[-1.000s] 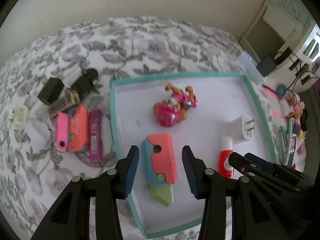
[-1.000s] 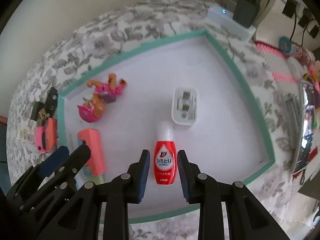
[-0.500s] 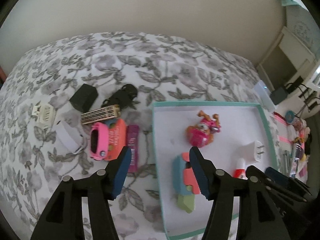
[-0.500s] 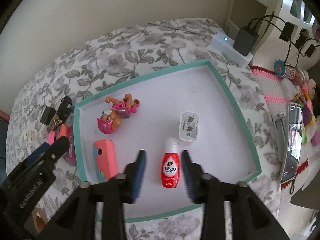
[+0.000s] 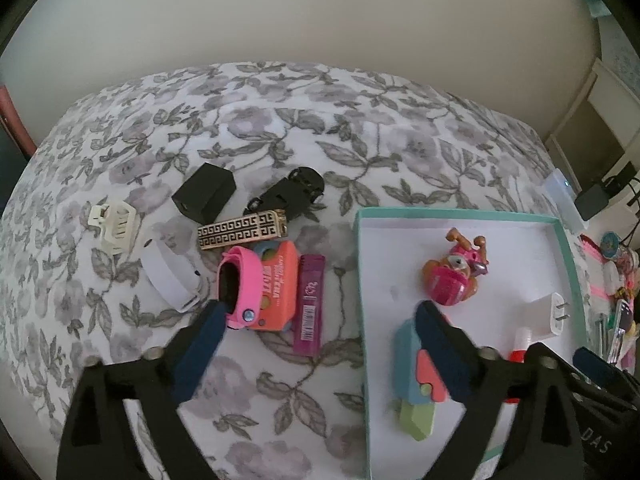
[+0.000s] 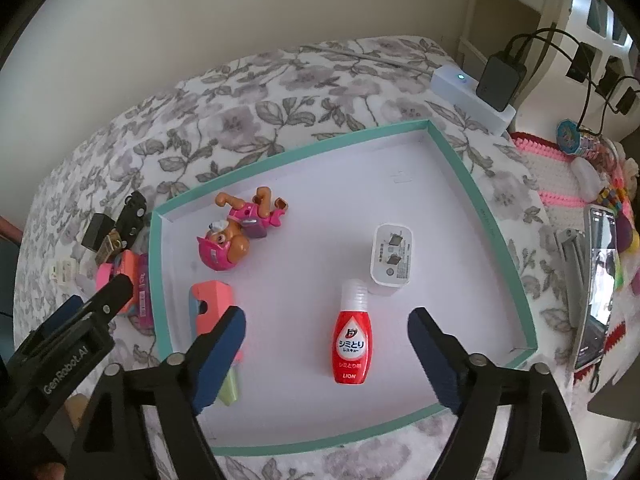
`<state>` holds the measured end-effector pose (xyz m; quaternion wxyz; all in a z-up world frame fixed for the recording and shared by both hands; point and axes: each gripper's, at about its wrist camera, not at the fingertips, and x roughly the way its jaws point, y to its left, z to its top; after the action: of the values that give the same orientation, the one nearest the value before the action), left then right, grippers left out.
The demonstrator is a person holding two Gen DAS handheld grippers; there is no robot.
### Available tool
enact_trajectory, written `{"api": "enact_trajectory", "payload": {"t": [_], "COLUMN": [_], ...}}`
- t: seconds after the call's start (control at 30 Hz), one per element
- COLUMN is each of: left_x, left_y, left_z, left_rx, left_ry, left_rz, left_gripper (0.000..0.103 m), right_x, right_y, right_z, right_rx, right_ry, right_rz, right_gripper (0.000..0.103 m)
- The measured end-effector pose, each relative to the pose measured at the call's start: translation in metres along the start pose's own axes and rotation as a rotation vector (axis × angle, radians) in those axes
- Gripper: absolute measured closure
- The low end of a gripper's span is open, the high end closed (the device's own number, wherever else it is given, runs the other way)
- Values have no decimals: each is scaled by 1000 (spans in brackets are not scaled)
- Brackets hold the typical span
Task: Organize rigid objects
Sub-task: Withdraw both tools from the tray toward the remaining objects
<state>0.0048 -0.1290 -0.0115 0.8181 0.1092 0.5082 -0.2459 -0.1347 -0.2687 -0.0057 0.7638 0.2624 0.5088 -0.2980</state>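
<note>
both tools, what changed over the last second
Both opened wide and pulled back. The left tool let go of the coral and blue block in the tray and swung left toward the pile on the bedspread. The right tool released the red bottle. Block, bottle, charger and toy pup stayed put.

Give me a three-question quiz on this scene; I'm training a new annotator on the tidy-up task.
1. True or false: the red bottle lies inside the teal-rimmed tray.
2. Which lies outside the tray: A) white charger B) pink toy figure C) purple packet?
3. Fill in: both the left gripper and right gripper have their fingers ____.

Key: 1 true; 2 C; 3 open.
</note>
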Motion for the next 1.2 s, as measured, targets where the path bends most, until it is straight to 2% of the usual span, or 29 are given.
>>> {"api": "enact_trajectory", "payload": {"t": [0.13, 0.33, 0.57, 0.8, 0.97, 1.2], "left_x": [-2, -5, -11, -20, -35, -42], "left_y": [5, 15, 34, 69, 100, 129], "left_z": [2, 5, 11, 20, 29, 38], "left_rx": [-13, -36, -75, -162, -224, -242], "left_ry": [-23, -50, -94, -129, -161, -159], "left_rz": [14, 27, 40, 63, 71, 127], "left_gripper": [6, 5, 3, 3, 3, 3], "right_x": [0, 0, 1, -2, -18, -27], "right_y": [-1, 0, 7, 20, 39, 75], "right_z": [0, 0, 0, 1, 5, 8], "right_rx": [9, 14, -14, -39, -70, -155], "right_ry": [-6, -21, -32, -65, -121, -178], "right_rz": [11, 21, 41, 80, 172, 191], "right_gripper": [6, 0, 0, 0, 0, 0]}}
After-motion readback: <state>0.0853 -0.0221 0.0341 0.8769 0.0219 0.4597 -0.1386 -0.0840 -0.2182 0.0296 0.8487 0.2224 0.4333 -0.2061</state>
